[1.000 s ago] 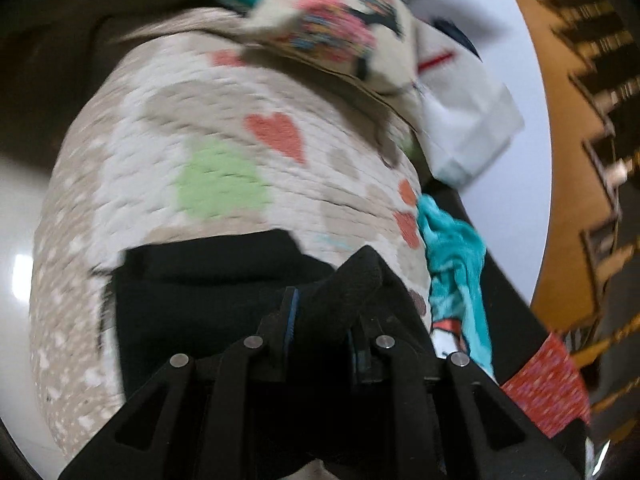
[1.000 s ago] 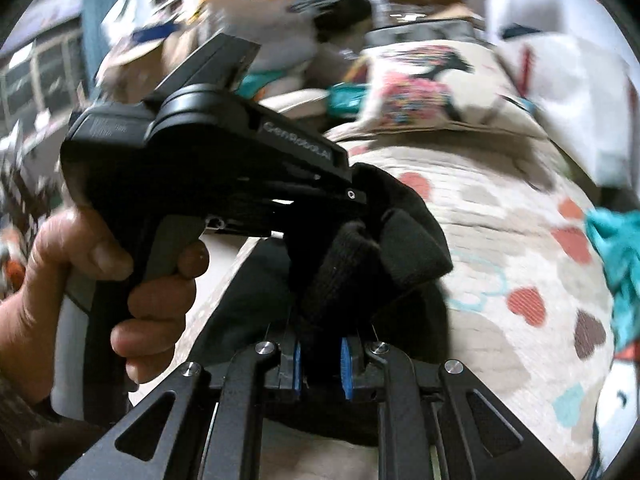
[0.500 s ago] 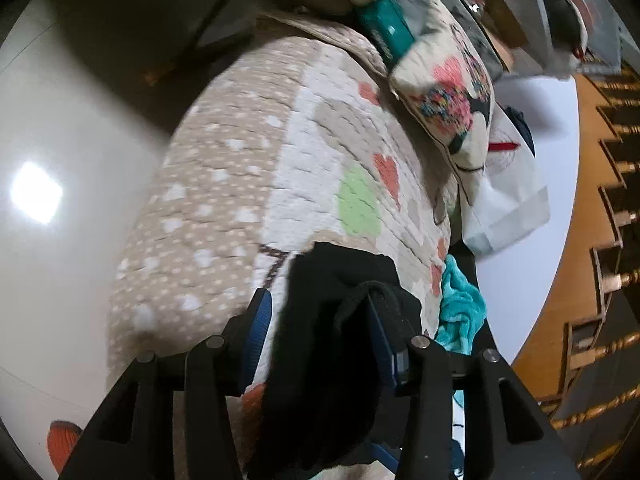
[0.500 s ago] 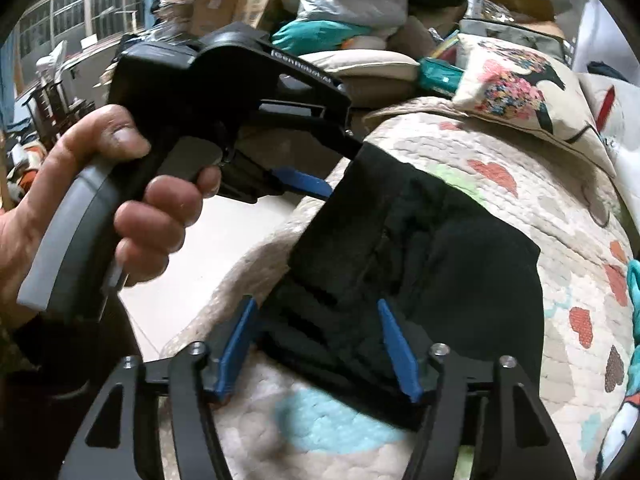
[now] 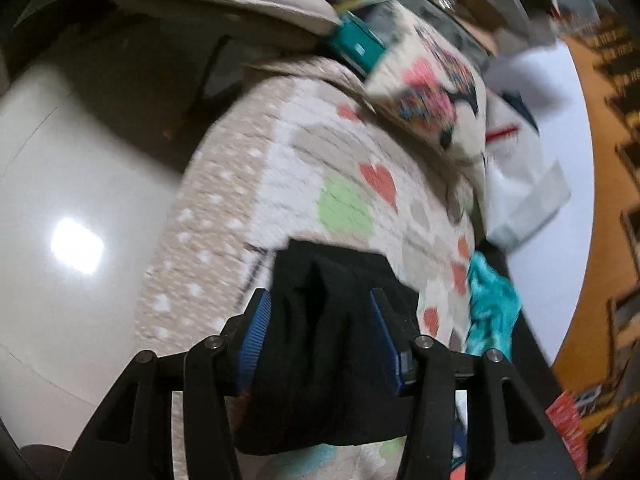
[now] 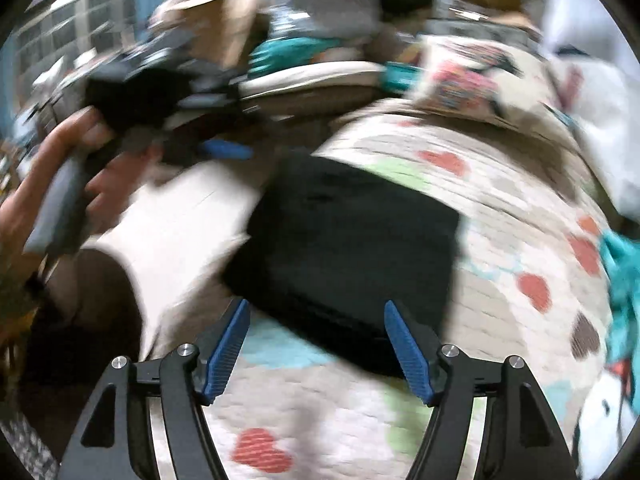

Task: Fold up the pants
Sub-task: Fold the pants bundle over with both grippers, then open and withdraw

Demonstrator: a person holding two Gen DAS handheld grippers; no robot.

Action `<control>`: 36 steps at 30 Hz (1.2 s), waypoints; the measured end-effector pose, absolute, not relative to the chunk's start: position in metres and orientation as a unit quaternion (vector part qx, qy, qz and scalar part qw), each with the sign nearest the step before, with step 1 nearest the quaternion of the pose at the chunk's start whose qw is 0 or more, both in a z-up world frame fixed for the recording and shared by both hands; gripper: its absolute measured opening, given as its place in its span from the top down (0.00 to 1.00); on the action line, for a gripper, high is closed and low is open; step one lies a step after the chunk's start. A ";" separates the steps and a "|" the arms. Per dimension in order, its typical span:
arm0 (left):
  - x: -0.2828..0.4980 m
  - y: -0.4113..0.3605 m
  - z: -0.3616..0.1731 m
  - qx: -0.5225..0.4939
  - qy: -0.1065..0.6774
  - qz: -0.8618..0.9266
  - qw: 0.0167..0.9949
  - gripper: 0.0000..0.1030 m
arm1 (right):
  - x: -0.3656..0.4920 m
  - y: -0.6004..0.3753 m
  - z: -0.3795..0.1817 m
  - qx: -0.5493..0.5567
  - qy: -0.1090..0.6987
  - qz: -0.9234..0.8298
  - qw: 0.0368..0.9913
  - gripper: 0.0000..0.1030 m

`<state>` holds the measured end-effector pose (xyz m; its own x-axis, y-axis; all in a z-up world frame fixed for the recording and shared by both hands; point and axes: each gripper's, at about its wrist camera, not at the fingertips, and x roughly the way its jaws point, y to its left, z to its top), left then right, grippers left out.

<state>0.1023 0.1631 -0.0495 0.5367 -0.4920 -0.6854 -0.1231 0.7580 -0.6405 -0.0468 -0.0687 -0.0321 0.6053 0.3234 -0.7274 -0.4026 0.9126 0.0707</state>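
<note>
The black pants [image 6: 344, 248] lie folded into a thick rectangle on a quilted heart-print bedspread [image 6: 500, 216]. My right gripper [image 6: 316, 344] is open, its blue pads just in front of the fold's near edge and apart from it. In the left wrist view my left gripper [image 5: 320, 336] is open, with the black pants [image 5: 332, 320] bunched between its blue pads. The left gripper also shows blurred in the right wrist view [image 6: 224, 148], held in a hand left of the pants.
A patterned pillow [image 5: 436, 92] and a white bag [image 5: 524, 184] lie at the far end of the bed. A teal cloth [image 5: 492, 312] lies at the right edge. Glossy floor [image 5: 76, 216] lies to the left of the bed.
Both grippers went from shut on the pants to open. The right gripper has pulled back from the fold; the left one has drawn off to the left.
</note>
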 end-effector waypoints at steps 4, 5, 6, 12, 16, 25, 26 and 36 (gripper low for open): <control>0.102 0.133 -0.069 -0.288 0.496 -0.099 0.813 0.52 | -0.024 -0.103 -0.035 0.074 0.408 0.190 0.890 0.28; 0.102 0.131 -0.077 -0.270 0.508 -0.073 0.815 0.52 | -0.017 -0.107 -0.038 0.106 0.413 0.197 0.883 0.28; 0.101 0.132 -0.087 -0.257 0.521 -0.042 0.813 0.48 | -0.011 -0.109 -0.039 0.123 0.418 0.201 0.877 0.28; 0.086 0.151 -0.104 -0.293 0.513 -0.028 0.806 0.33 | 0.013 -0.126 -0.083 0.205 0.473 0.170 0.840 0.28; 0.070 0.157 -0.095 -0.323 0.479 -0.066 0.813 0.34 | 0.008 -0.153 -0.103 0.279 0.482 0.160 0.815 0.27; -0.007 0.110 -0.048 -0.102 0.393 0.054 0.912 0.33 | -0.013 -0.148 -0.082 0.223 0.449 0.126 0.856 0.27; -0.012 0.106 -0.043 -0.090 0.385 0.056 0.917 0.33 | -0.015 -0.145 -0.078 0.210 0.443 0.121 0.863 0.27; -0.042 0.056 -0.006 -0.052 0.371 0.033 0.927 0.29 | -0.031 -0.133 -0.069 0.147 0.423 0.085 0.890 0.27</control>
